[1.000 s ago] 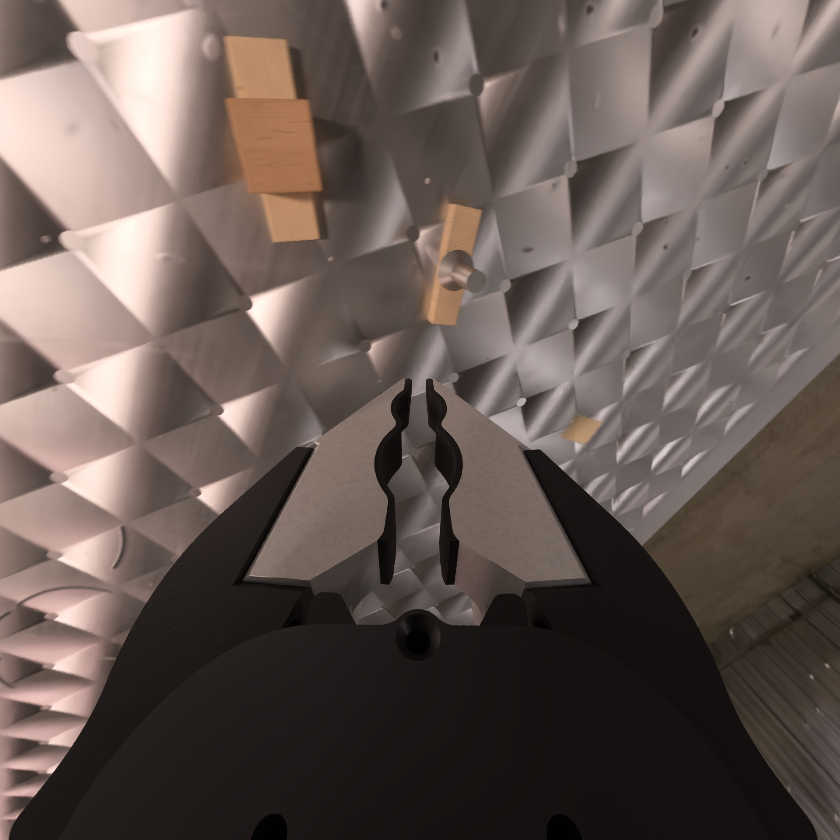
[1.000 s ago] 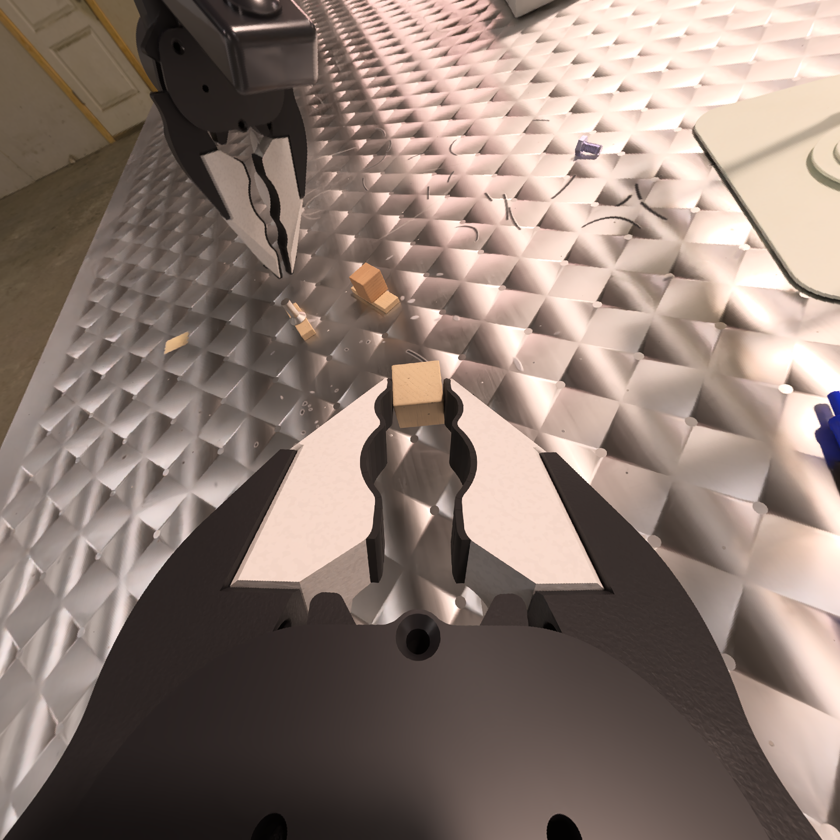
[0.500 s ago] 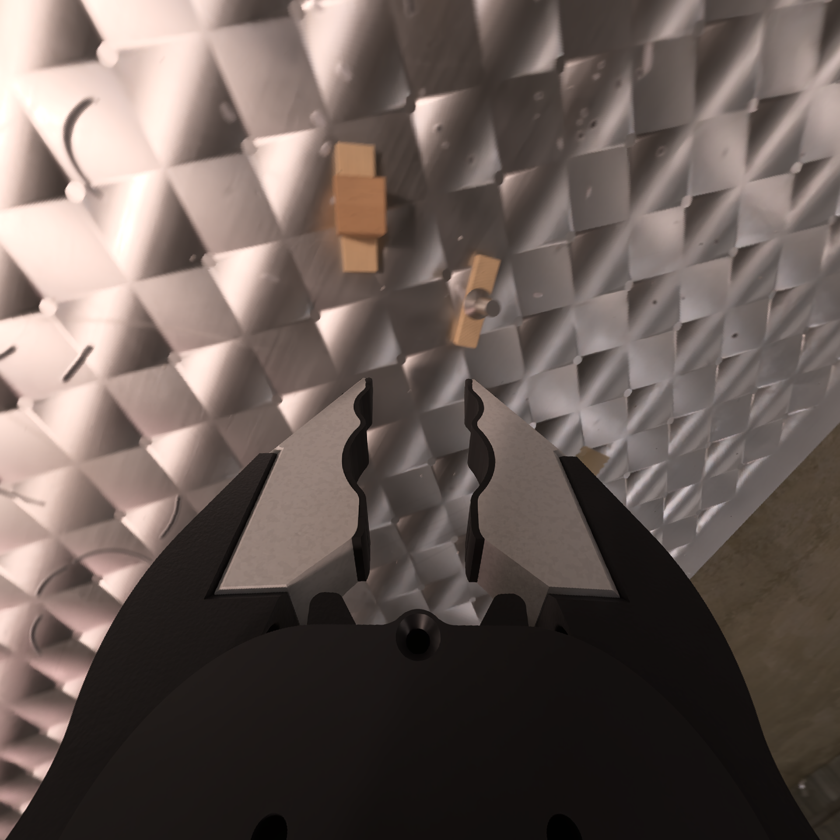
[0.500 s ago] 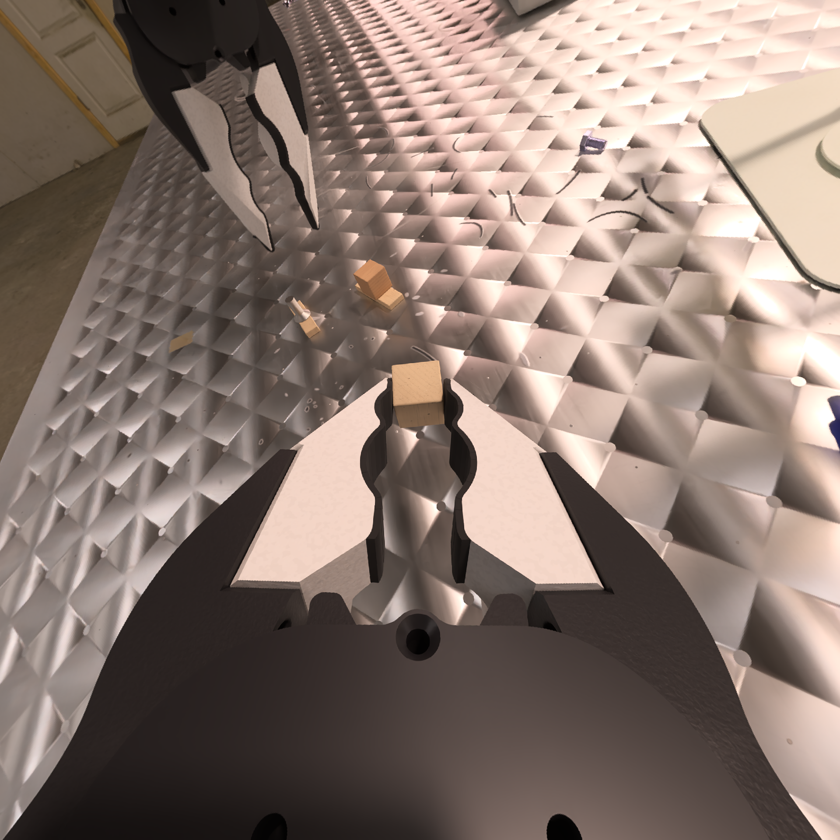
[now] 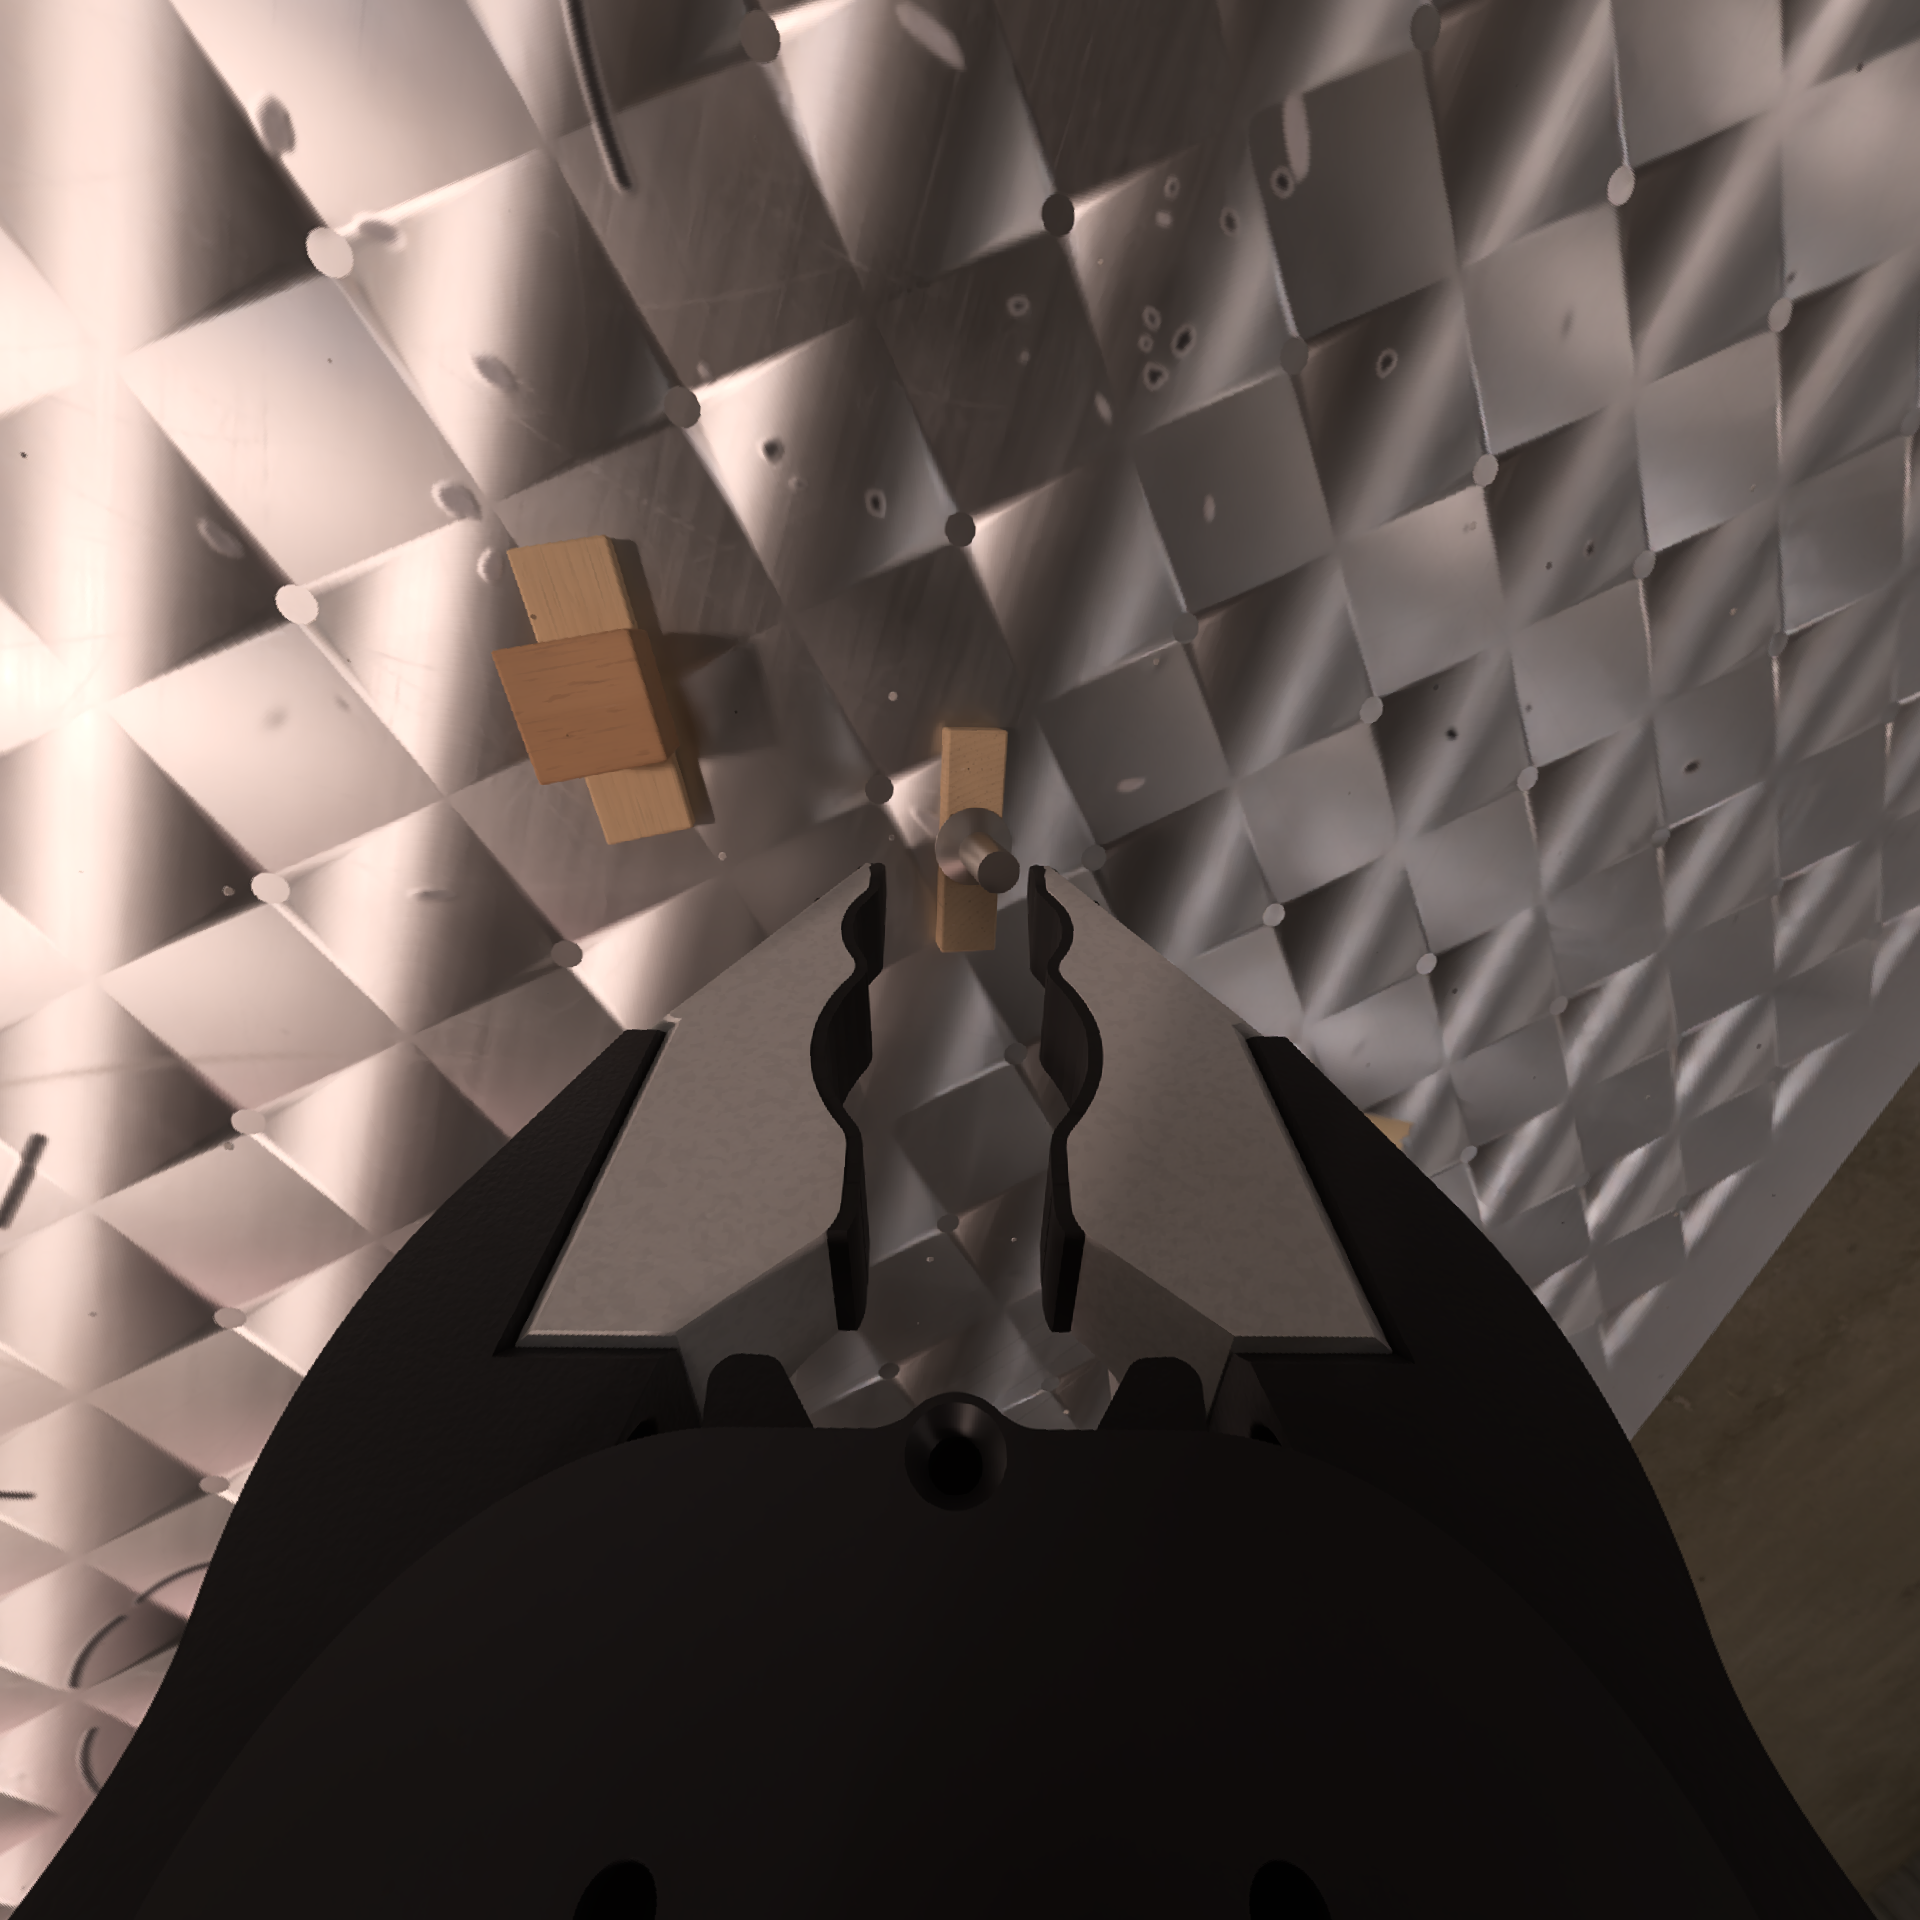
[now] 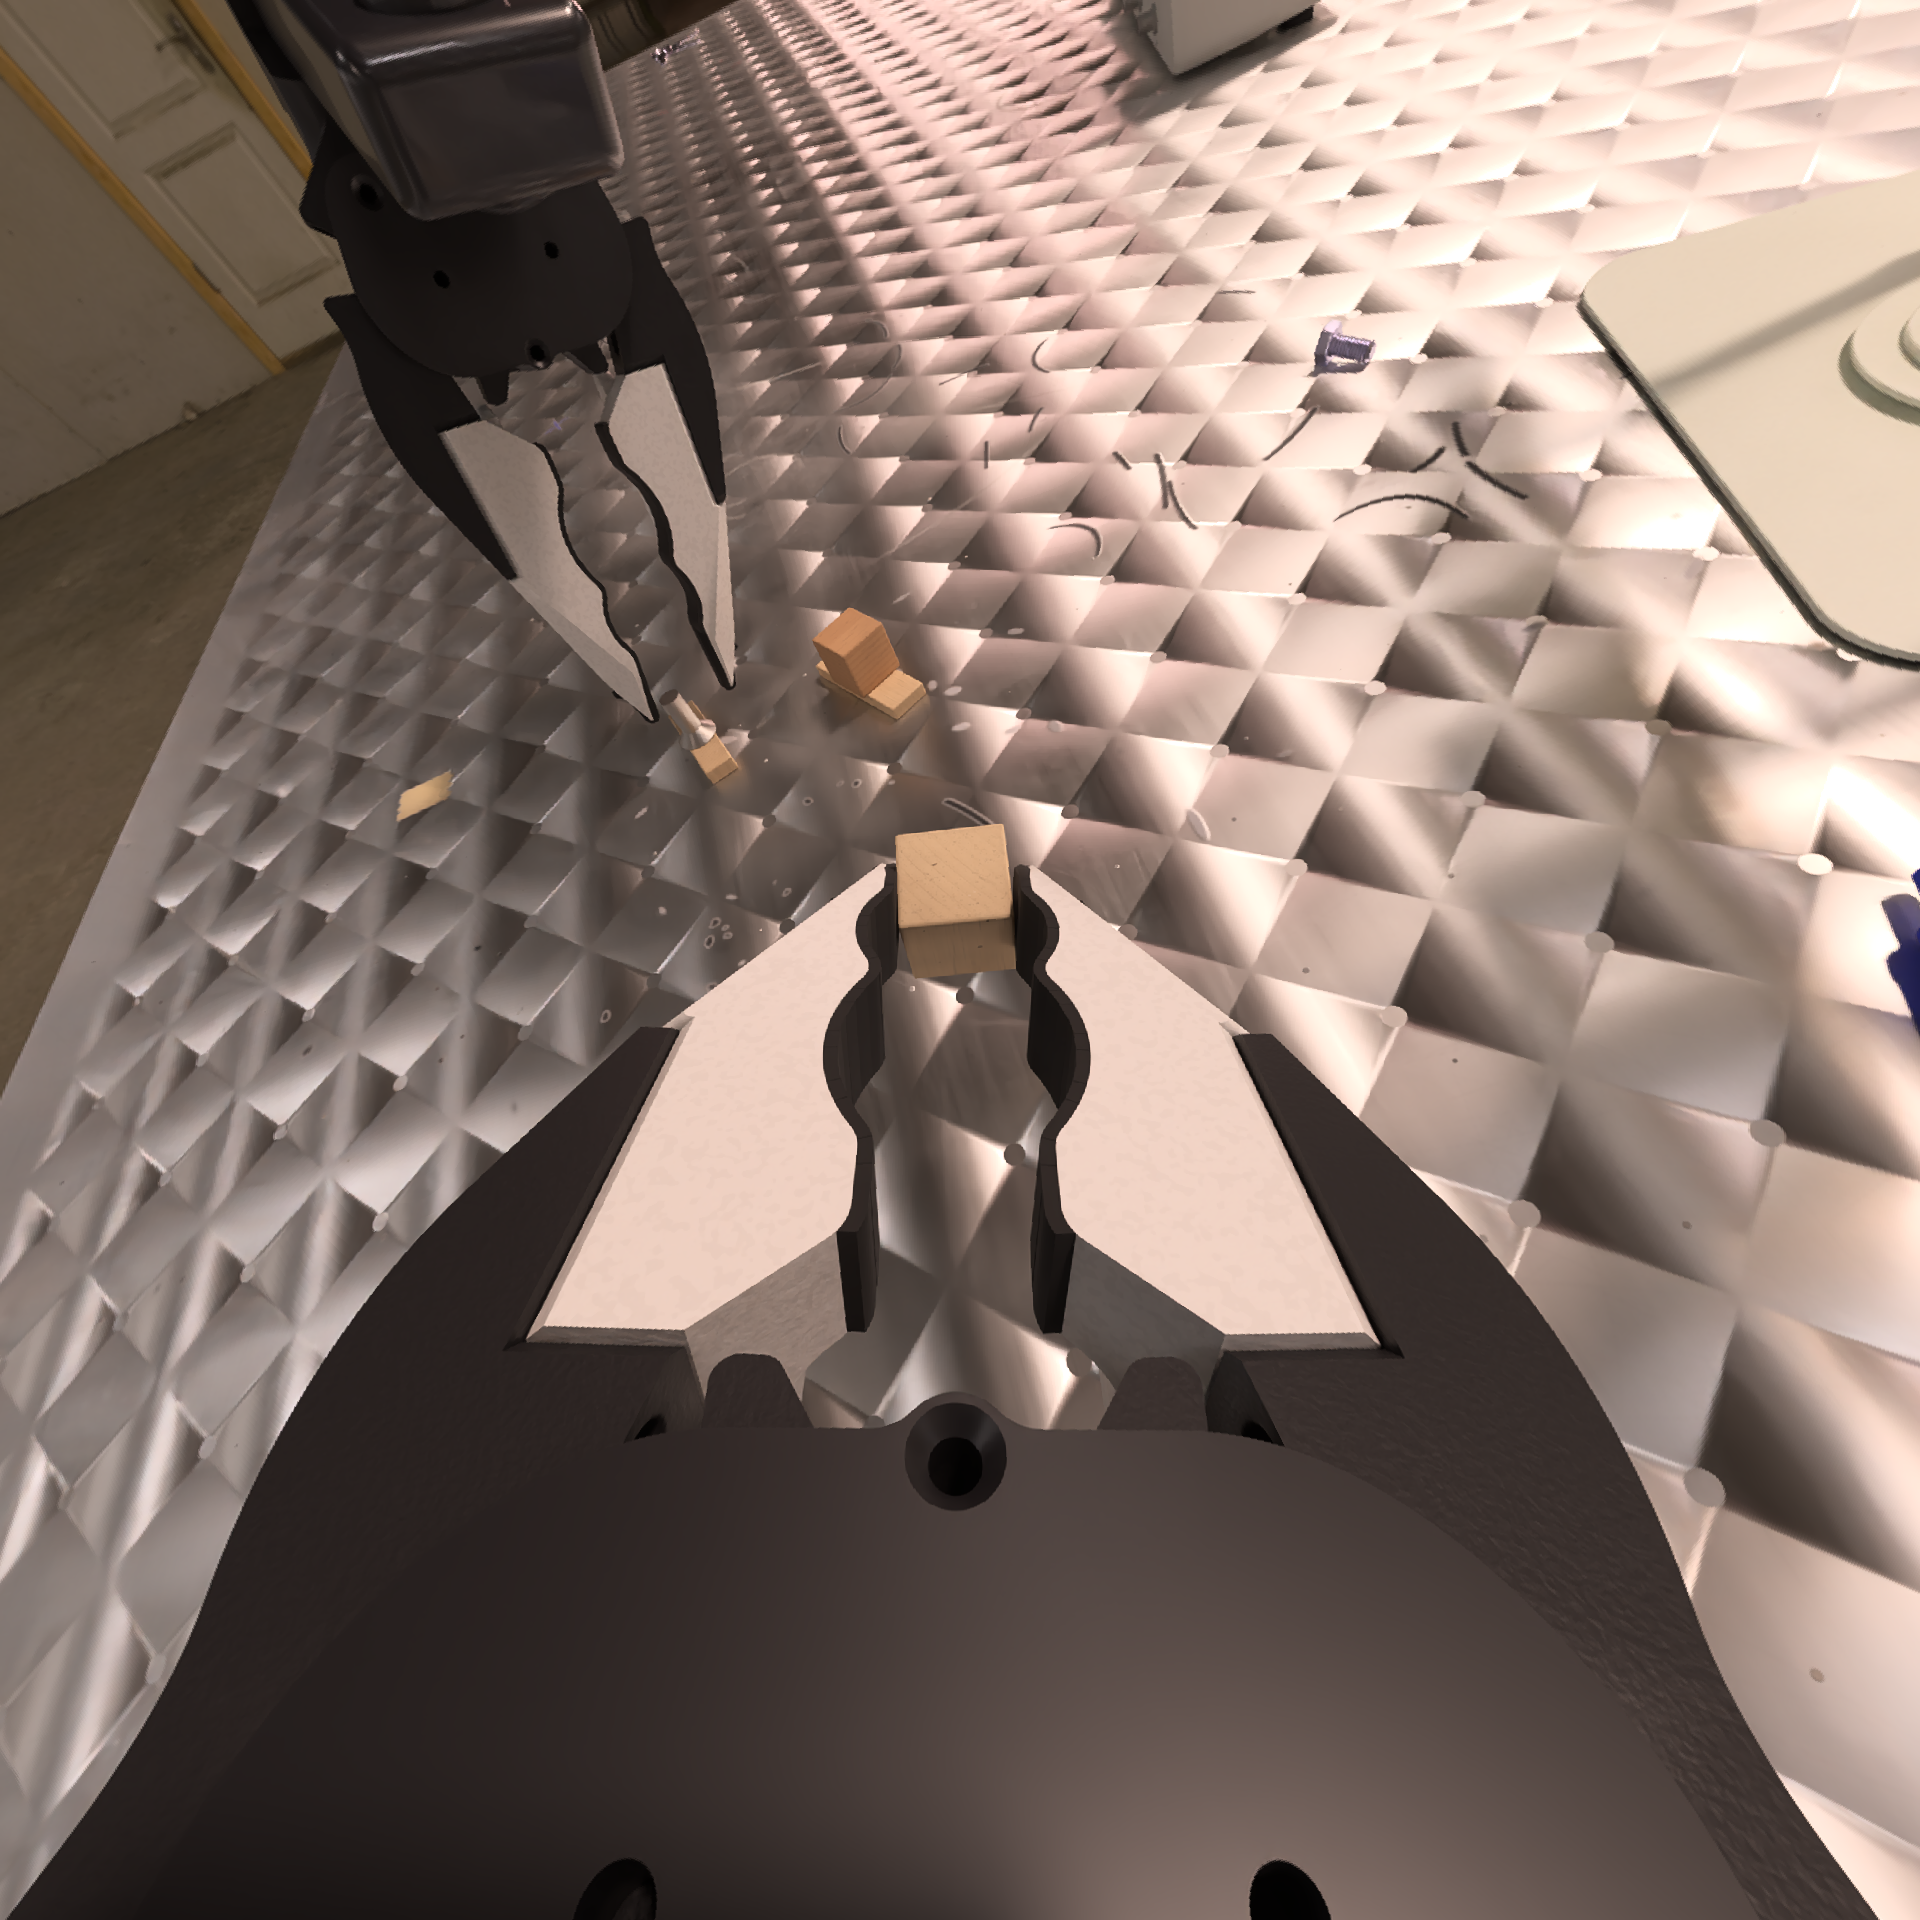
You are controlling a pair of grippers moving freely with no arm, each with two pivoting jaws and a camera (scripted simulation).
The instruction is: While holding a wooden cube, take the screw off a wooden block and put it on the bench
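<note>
My right gripper (image 6: 951, 896) is shut on a pale wooden cube (image 6: 952, 878) and holds it above the metal bench (image 6: 1351, 935). My left gripper (image 5: 956, 875) is open and points down at a thin wooden block (image 5: 971, 836) with a steel screw (image 5: 974, 850) standing in it. The screw head lies just beyond and between the fingertips. In the right wrist view the left gripper (image 6: 688, 698) hovers over that block (image 6: 715, 758) and screw (image 6: 686, 717), its tips close above them.
A wooden cube stacked on a flat strip (image 5: 597, 707) lies left of the screw block, also in the right wrist view (image 6: 862, 660). A small wood chip (image 6: 424, 798) lies near the bench's left edge. A pale plate (image 6: 1766, 416) sits far right, a small purple part (image 6: 1342, 351) beyond.
My left gripper opened from nearly shut, then came down and over the screw block so the screw now sits between its tips. My right gripper kept its hold on the cube, nearly still.
</note>
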